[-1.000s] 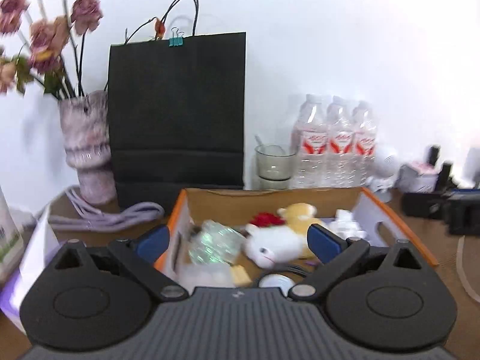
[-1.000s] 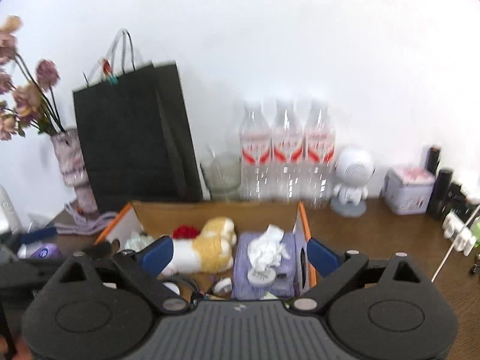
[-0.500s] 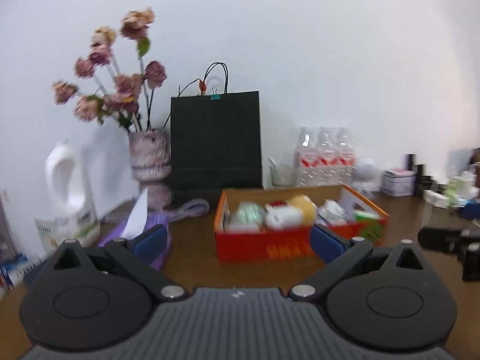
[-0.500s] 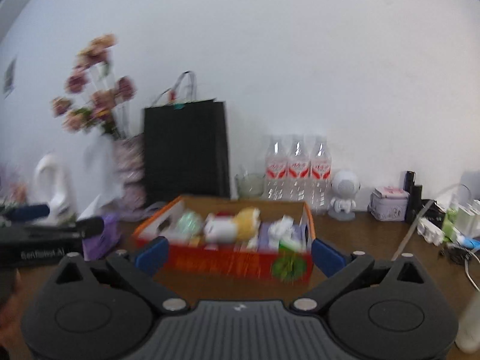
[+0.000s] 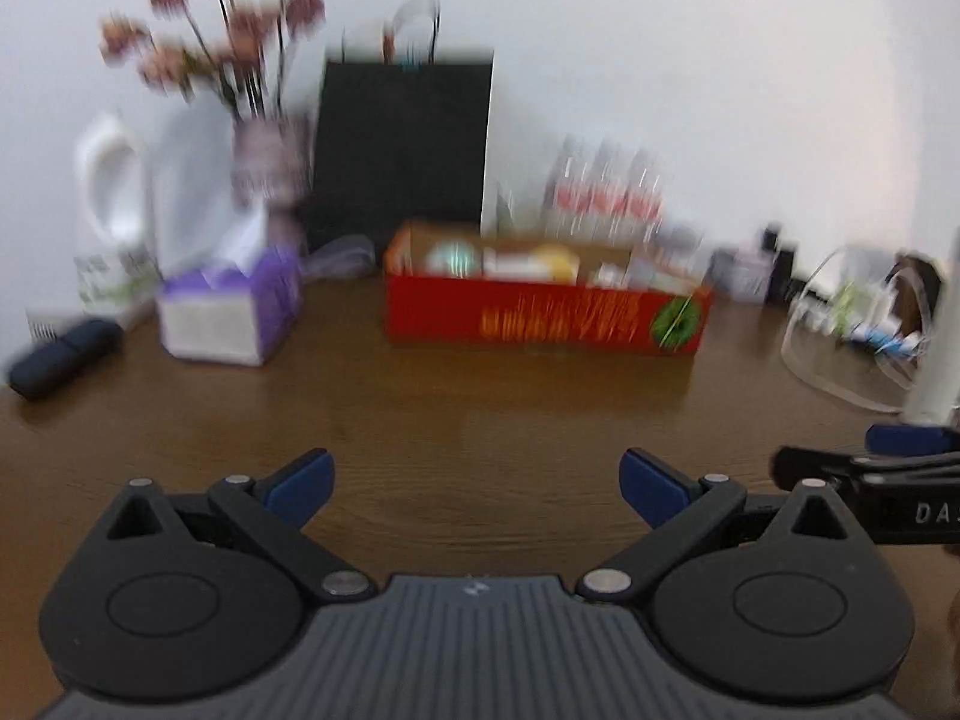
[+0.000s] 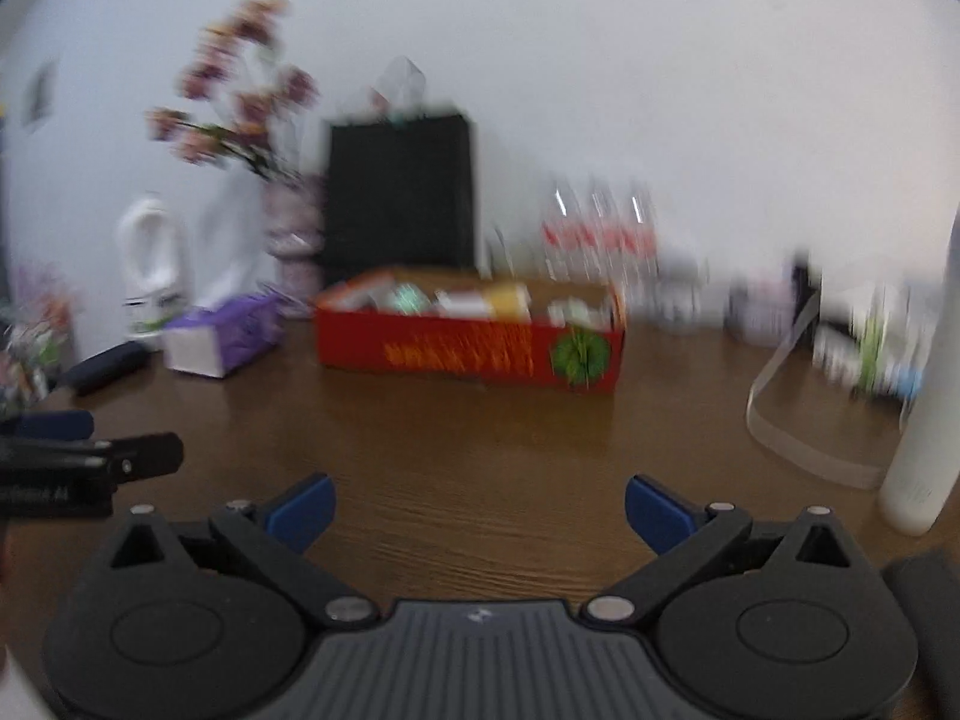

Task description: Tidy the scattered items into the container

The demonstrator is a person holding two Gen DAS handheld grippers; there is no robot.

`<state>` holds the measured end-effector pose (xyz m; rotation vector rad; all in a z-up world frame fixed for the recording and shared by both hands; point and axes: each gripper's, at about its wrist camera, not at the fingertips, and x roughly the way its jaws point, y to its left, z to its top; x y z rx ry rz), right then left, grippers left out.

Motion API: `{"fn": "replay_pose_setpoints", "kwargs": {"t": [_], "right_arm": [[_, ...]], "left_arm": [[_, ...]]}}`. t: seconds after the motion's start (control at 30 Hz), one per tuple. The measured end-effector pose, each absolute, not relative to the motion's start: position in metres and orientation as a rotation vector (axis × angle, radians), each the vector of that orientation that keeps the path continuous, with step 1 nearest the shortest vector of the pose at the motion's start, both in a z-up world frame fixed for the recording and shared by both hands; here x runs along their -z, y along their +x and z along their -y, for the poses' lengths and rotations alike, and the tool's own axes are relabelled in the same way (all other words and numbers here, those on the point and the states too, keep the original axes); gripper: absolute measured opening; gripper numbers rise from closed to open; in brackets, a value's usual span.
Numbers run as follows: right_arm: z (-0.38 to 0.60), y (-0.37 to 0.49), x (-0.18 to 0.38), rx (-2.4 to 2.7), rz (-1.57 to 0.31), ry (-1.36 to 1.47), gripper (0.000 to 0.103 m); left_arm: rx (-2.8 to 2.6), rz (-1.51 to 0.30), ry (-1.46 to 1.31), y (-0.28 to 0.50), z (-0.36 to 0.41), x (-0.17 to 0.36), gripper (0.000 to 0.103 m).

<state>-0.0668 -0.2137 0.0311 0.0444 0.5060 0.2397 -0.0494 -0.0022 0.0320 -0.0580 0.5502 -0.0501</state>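
A red cardboard box [image 5: 543,318] stands at the back of the brown table and holds several small items, among them a white and yellow plush toy. It also shows in the right wrist view [image 6: 468,348]. My left gripper [image 5: 477,486] is open and empty, low over the table, well in front of the box. My right gripper [image 6: 477,504] is open and empty too, also far in front of the box. Both views are blurred.
A purple tissue box [image 5: 231,306], a vase of pink flowers [image 5: 264,168], a white jug [image 5: 111,204] and a dark case [image 5: 63,357] are at the left. A black paper bag [image 5: 405,144] and water bottles [image 5: 606,198] stand behind the box. A white cylinder [image 6: 927,396] and cables are at the right.
Both grippers have pulled back from above the box to far in front of it and lower over the table. Both stay open and empty.
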Motion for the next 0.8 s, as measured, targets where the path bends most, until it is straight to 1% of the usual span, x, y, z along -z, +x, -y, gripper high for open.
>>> {"fn": "replay_pose_setpoints", "kwargs": {"t": [0.1, 0.27, 0.43, 0.57, 0.8], "right_arm": [[0.209, -0.020, -0.016, -0.236, -0.579, 0.099, 0.102], [0.197, 0.012, -0.006, -0.175, -0.613, -0.003, 0.103], [0.195, 0.016, 0.001, -0.183, -0.645, -0.002, 0.103], [0.191, 0.019, 0.009, -0.194, -0.687, -0.029, 0.103], [0.185, 0.017, 0.010, -0.177, -0.696, -0.051, 0.103]], "left_arm": [[0.018, -0.608, -0.006, -0.015, 0.011, -0.019, 0.103], [-0.008, -0.662, 0.022, 0.003, 0.009, -0.009, 0.103], [0.001, -0.708, 0.028, 0.006, 0.004, -0.004, 0.103], [-0.010, -0.701, 0.019, 0.007, 0.004, -0.001, 0.103], [0.000, -0.703, 0.015, 0.008, 0.003, -0.001, 0.103]]}}
